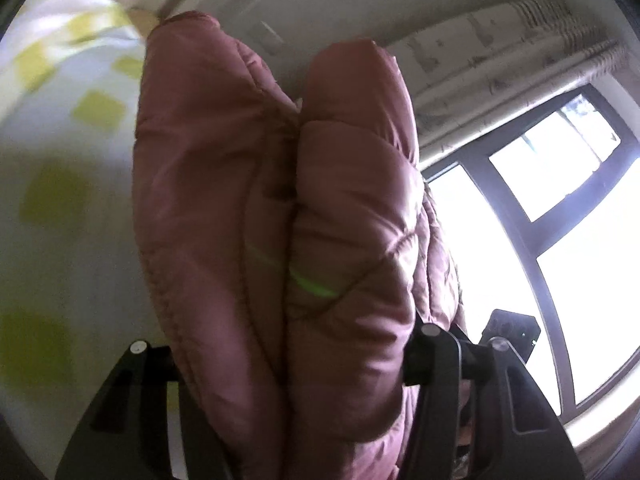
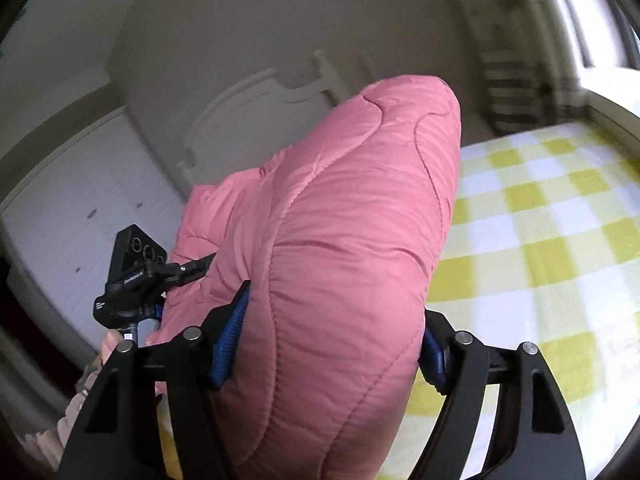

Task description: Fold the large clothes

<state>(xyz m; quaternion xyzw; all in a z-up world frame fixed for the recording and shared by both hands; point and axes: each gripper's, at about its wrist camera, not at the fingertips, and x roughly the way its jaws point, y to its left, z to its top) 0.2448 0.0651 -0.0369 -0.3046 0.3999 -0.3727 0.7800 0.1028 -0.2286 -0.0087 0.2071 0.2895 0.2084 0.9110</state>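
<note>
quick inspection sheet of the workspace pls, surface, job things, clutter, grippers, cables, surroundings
surface: bed with a yellow and white checked sheet, bare where it shows
job's things: pink quilted jacket, bunched in thick folds and lifted off the bed
clutter: nothing seen
grippers: left gripper clamped on a double fold of the jacket; right gripper clamped on another bunch, blue pads pressed into the fabric; a hand holds the left one
cables: nothing seen
surroundings: white headboard, white cupboard doors, dark-framed window with a curtain above
</note>
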